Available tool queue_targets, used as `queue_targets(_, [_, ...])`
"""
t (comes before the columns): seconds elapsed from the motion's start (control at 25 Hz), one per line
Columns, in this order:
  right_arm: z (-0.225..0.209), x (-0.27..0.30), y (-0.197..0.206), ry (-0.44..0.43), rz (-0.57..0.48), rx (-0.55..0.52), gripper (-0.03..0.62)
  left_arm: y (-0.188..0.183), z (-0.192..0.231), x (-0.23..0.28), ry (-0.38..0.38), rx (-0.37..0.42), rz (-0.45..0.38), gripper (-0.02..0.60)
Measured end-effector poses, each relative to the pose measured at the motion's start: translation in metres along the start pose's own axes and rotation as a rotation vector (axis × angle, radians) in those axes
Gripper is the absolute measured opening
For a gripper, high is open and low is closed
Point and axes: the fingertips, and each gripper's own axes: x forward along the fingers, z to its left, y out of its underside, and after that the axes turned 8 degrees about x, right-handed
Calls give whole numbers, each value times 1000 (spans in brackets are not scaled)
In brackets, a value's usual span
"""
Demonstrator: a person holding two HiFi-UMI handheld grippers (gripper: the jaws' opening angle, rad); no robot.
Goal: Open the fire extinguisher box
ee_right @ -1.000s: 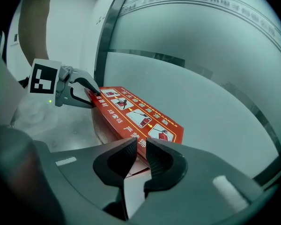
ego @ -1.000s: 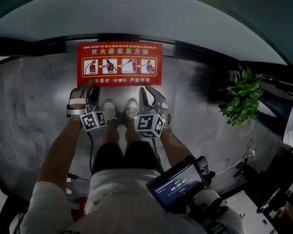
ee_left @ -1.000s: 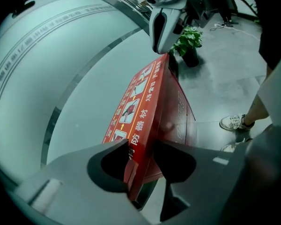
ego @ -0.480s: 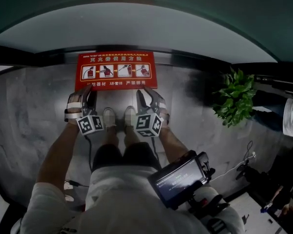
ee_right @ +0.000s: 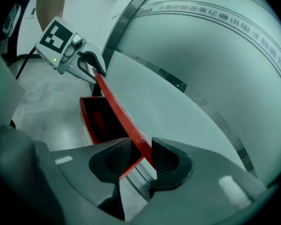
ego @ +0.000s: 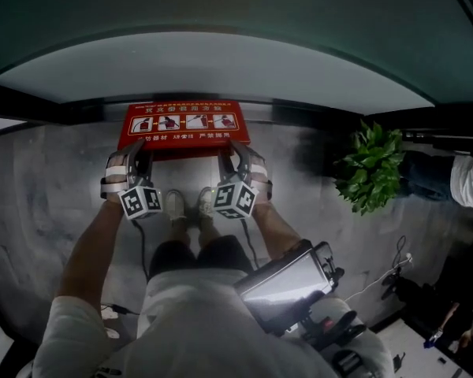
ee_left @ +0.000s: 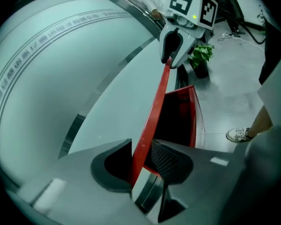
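The fire extinguisher box [ee_left: 193, 108] is red and stands on the floor against a curved wall. Its red lid [ego: 183, 122], with an instruction sticker on top, is tilted up off the box, whose dark inside [ee_right: 97, 121] shows. My left gripper [ego: 135, 150] is at the lid's front left edge. Its jaws are closing, and the thin lid edge [ee_left: 152, 111] sits between the pads of my left gripper [ee_left: 141, 156], touching both. My right gripper [ego: 235, 150] is at the front right edge. There the jaws of my right gripper [ee_right: 141, 156] are opening around the lid edge [ee_right: 116, 106].
A potted plant [ego: 369, 168] stands to the right of the box. The person's shoes [ego: 176, 205] are just in front of it. A device with a screen [ego: 288, 278] hangs at the person's chest. Another person's sleeve [ego: 469, 181] is at the far right.
The lid has swung up from flat on the box to tilted towards the wall. Both grippers have risen with its front edge.
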Motion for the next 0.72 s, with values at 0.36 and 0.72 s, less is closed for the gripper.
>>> queue_targets(0.36, [-22, 8, -18, 8, 0, -89, 160, -3, 22, 11, -1, -34, 6, 129])
queue_targets(0.72, [-47, 16, -39, 12, -29, -111, 149, -9, 57, 19, -36, -46, 19, 130])
